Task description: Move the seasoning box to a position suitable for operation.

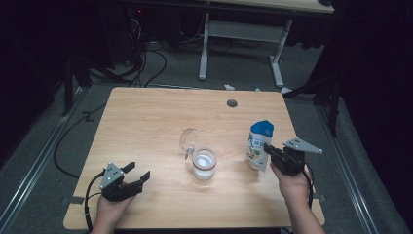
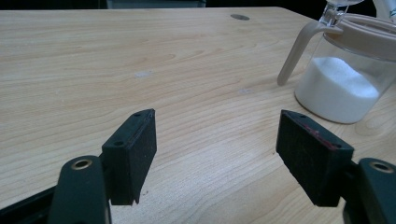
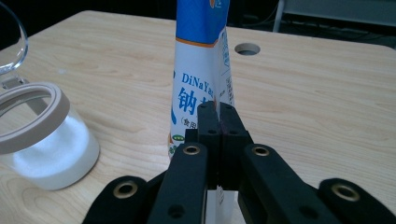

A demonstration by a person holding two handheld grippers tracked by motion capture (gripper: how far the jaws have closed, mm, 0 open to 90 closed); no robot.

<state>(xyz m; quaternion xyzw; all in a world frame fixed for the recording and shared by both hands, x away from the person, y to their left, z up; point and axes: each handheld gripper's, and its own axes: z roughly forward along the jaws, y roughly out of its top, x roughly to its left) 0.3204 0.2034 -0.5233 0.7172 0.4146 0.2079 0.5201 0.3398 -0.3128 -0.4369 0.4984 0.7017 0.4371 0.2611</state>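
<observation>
Blue-and-white soft pouch [image 1: 260,145] stood upright at right of centre in the high view, its edge pinched between the fully closed jaws of the right gripper [image 1: 269,150]. Its print read "DiNaYa" over a Chinese character. At centre, the clear glass jar [image 1: 204,164] with beige rim sat lid open, already part full of white grains; pouring looked unfinished. At lower left, the left gripper [image 1: 137,171] rested wide open, empty.

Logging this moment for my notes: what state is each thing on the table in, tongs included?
Glass jar: lid flipped open, partly filled with white powder.
Blue and white pouch: upright, pinched at its edge.
Right tongs: shut on the pouch.
Left tongs: open, nothing between them.
</observation>
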